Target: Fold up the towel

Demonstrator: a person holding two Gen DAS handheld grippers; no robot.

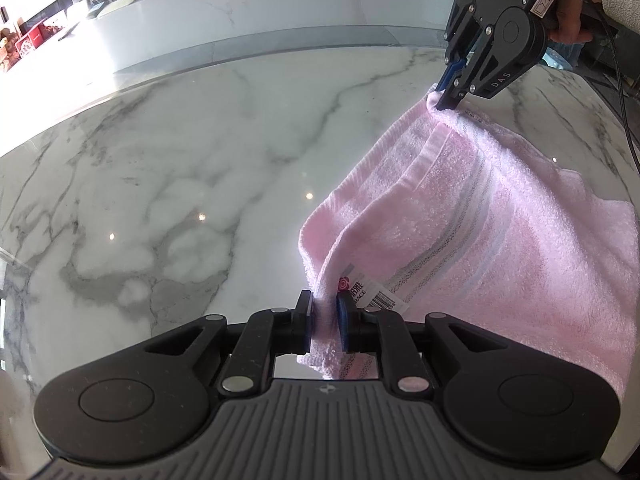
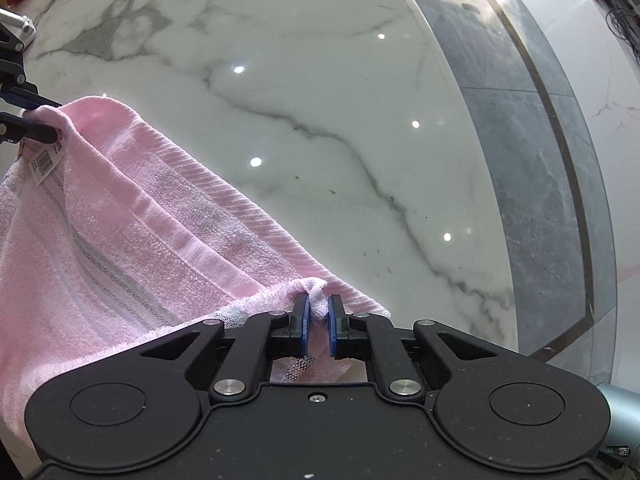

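Note:
A pink towel (image 1: 500,220) with grey and white stripes hangs stretched between both grippers above the marble table (image 1: 180,180). My left gripper (image 1: 325,312) is shut on one corner, beside a white barcode label (image 1: 376,298). The right gripper (image 1: 448,100) pinches the other corner at the upper right of the left wrist view, a hand behind it. In the right wrist view, my right gripper (image 2: 319,312) is shut on a bunched corner of the towel (image 2: 120,240). The left gripper (image 2: 32,118) holds the far corner at the left edge, next to the label (image 2: 45,162).
The round table edge (image 2: 472,120) curves along the right, with grey and white floor tiles (image 2: 540,184) beyond. A white counter (image 1: 240,12) with cables and boxes stands behind the table. Red boxes (image 1: 32,40) sit at the far left.

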